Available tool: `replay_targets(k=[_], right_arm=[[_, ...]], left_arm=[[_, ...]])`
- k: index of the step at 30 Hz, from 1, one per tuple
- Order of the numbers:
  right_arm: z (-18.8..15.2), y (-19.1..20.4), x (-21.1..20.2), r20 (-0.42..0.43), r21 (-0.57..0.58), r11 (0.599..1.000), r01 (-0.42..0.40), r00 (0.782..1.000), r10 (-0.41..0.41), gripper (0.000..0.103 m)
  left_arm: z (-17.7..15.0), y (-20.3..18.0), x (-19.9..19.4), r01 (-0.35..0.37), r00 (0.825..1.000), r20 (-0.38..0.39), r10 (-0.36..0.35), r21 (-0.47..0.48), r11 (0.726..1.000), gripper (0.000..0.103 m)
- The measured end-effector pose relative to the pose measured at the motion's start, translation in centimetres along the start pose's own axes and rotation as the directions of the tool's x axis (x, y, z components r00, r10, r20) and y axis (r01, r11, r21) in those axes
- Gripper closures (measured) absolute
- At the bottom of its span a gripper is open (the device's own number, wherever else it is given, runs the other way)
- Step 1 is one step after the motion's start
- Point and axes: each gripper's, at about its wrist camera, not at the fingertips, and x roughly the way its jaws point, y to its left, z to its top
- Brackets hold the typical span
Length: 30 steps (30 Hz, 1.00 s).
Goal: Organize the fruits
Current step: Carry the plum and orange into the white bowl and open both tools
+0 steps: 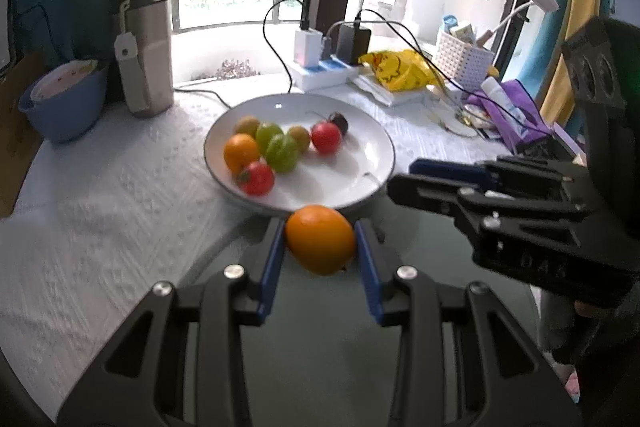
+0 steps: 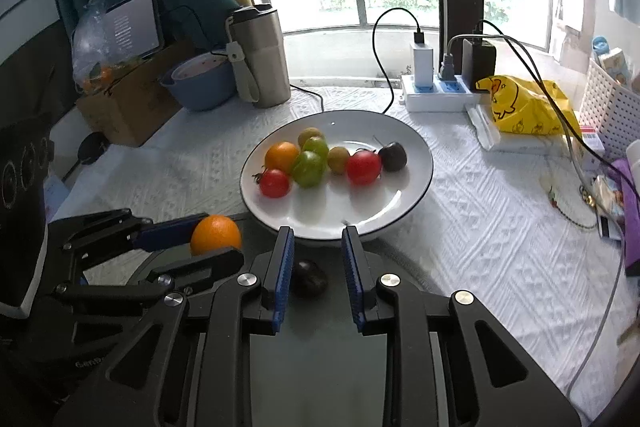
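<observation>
Left gripper [image 1: 320,239] has the orange [image 1: 321,239] squeezed between its two blue pads, one pad [image 1: 272,259] flat against each side, and the fruit sits just short of the plate's [image 1: 360,151] near rim. From the right wrist view that same orange [image 2: 216,235] shows at the left, pinched at the tips of the left gripper [image 2: 208,239], just beside the plate [image 2: 412,147].

Right gripper [image 2: 316,255] stands parted, jaws a fair way apart, gripping nothing. A dark fruit [image 2: 310,279] lies between its fingers on the dark mat [image 2: 320,367], touching neither pad as far as can be seen. In the left wrist view the right gripper [image 1: 404,179] reaches in from the right, close to the plate's edge; how wide it is open cannot be told from there.

On the plate: an orange fruit [image 2: 282,157], two red tomatoes [image 2: 275,183], [image 2: 363,167], green ones [image 2: 309,169] bunched in the middle, a dark one [image 2: 393,156] at the right.

Behind, on the white cloth [image 2: 500,227], a steel tumbler [image 2: 262,59], a blue bowl [image 2: 202,81], a power strip [image 2: 436,93] and a yellow bag [image 2: 524,105].
</observation>
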Motion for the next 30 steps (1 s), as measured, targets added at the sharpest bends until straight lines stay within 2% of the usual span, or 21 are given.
replay_targets(k=[6,9,14,18,20,30], right_arm=[[-1.2,-0.5,1.3,-0.045,0.065,0.998,-0.024,0.999,0.027,0.076],[-2.1,-0.2,2.0,-0.076,0.092,0.995,-0.036,0.996,0.043,0.067],[-2.5,0.6,3.4,-0.096,0.098,0.995,-0.021,0.995,0.030,0.064],[-2.4,1.3,4.3,-0.103,0.065,0.998,-0.012,0.995,0.019,0.065],[-2.6,1.4,4.3,-0.102,0.057,0.998,-0.026,0.994,0.032,0.075],[-1.0,0.2,1.0,-0.018,0.049,0.999,-0.021,1.000,0.022,0.075]], left_arm=[[-0.1,1.1,0.1,-0.029,1.000,-0.006,0.029,-0.021,0.999,0.066],[-0.9,2.0,0.2,-0.040,0.999,-0.023,0.039,-0.034,0.999,0.066],[-1.7,2.5,0.1,-0.034,0.999,-0.035,0.032,-0.038,0.999,0.066],[-1.5,2.6,-0.3,-0.028,0.999,-0.021,0.027,-0.036,0.999,0.066],[-1.4,2.6,-0.4,-0.028,1.000,-0.014,0.028,-0.037,0.999,0.066],[0.1,1.6,0.5,-0.008,1.000,0.001,0.008,-0.014,1.000,0.066]])
